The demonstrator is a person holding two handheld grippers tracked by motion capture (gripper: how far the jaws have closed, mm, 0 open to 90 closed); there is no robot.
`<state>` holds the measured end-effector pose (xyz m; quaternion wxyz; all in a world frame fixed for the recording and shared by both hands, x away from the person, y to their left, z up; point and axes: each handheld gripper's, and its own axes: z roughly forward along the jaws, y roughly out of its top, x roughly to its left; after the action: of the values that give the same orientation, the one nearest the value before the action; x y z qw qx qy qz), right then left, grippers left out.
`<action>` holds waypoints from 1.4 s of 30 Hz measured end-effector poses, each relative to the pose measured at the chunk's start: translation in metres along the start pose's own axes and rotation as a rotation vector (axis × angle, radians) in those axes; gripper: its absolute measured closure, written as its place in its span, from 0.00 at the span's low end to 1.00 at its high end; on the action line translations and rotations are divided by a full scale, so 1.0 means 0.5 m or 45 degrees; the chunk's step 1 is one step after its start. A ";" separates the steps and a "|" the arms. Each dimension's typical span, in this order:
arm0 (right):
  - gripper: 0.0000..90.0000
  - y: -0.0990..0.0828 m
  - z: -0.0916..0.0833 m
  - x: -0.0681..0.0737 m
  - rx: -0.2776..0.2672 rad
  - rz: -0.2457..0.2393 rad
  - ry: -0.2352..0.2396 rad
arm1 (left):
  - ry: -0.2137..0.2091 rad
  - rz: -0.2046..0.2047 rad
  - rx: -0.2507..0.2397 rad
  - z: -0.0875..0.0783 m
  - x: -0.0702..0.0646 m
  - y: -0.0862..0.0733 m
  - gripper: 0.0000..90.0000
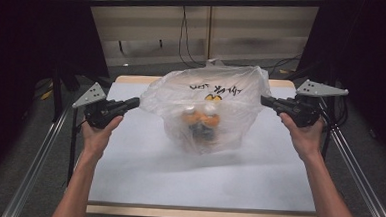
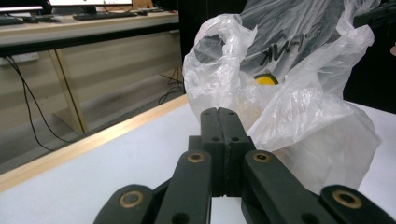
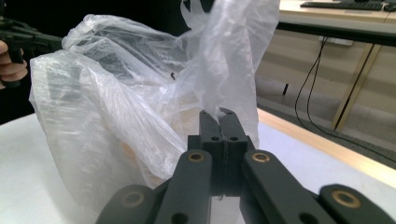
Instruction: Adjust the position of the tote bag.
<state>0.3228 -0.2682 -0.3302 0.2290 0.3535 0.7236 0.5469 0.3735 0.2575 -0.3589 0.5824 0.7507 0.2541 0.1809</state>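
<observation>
Holding a thin plastic bag (image 1: 208, 107) stretched between us over the middle of the white table (image 1: 142, 171) — each gripper has one side of it pinched, which keeps the mouth spread and the load hanging low. Inside we can make out something orange with white tops (image 1: 200, 114), blurred by the film; can't tell what exactly. Left gripper (image 1: 135, 103) has its jaws closed on the bag's left edge, right gripper (image 1: 264, 100) the same on the right edge.

High view gives the layout — bag centred, bottom at or just above the table, can't tell which. Left gripper view shows the black lettering (image 2: 285, 49) and a yellow patch (image 2: 266, 80) up close. Right gripper view shows a twisted handle strip (image 3: 219, 70) rising straight out of its closed jaws — real grip, not just contact.
</observation>
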 end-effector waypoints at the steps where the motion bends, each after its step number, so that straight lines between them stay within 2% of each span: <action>1: 1.00 -0.003 -0.001 0.001 0.007 -0.001 0.003 | 0.009 0.000 0.007 0.000 0.000 -0.004 1.00; 5: 1.00 -0.018 -0.002 0.003 0.027 0.007 0.009 | -0.025 -0.014 0.006 0.003 0.006 -0.014 1.00; 6: 1.00 -0.022 -0.002 0.003 0.026 0.010 0.012 | -0.007 -0.024 0.019 0.003 0.003 -0.017 1.00; 9: 1.00 -0.046 -0.001 0.006 -0.003 0.041 0.043 | -0.021 -0.025 0.069 0.010 0.003 -0.034 1.00; 11: 1.00 -0.054 0.001 0.005 -0.012 0.050 0.051 | -0.023 -0.020 0.075 0.011 0.004 -0.038 1.00; 12: 1.00 -0.062 0.005 0.003 -0.012 0.055 0.056 | -0.005 -0.018 0.095 0.011 0.003 -0.040 1.00; 14: 1.00 -0.072 0.010 -0.001 0.030 0.052 0.046 | -0.023 -0.019 0.094 0.013 0.003 -0.044 1.00; 16: 1.00 -0.077 0.008 -0.004 0.028 0.069 0.059 | -0.030 -0.014 0.108 0.018 0.001 -0.047 1.00; 20: 1.00 -0.088 0.007 -0.002 0.048 0.076 0.048 | -0.036 -0.002 0.141 0.025 0.002 -0.054 1.00; 22: 1.00 -0.099 0.015 -0.005 0.068 0.085 0.049 | -0.040 -0.023 0.151 0.029 0.005 -0.064 1.00; 25: 1.00 -0.110 0.025 -0.007 0.093 0.097 0.051 | -0.052 -0.028 0.168 0.033 0.007 -0.072 1.00; 34: 1.00 -0.128 0.041 -0.012 0.137 0.108 0.062 | -0.051 -0.037 0.244 0.048 0.010 -0.097 1.00; 36: 1.00 -0.131 0.044 -0.012 0.148 0.117 0.055 | -0.047 -0.021 0.270 0.052 0.011 -0.100 1.00; 42: 1.00 -0.143 0.056 -0.019 0.184 0.121 0.039 | -0.047 -0.018 0.304 0.062 0.012 -0.108 1.00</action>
<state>0.3303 -0.2687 -0.4071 0.1655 0.3946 0.7469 0.5089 0.3868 0.2473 -0.4191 0.4947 0.8161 0.2683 0.1315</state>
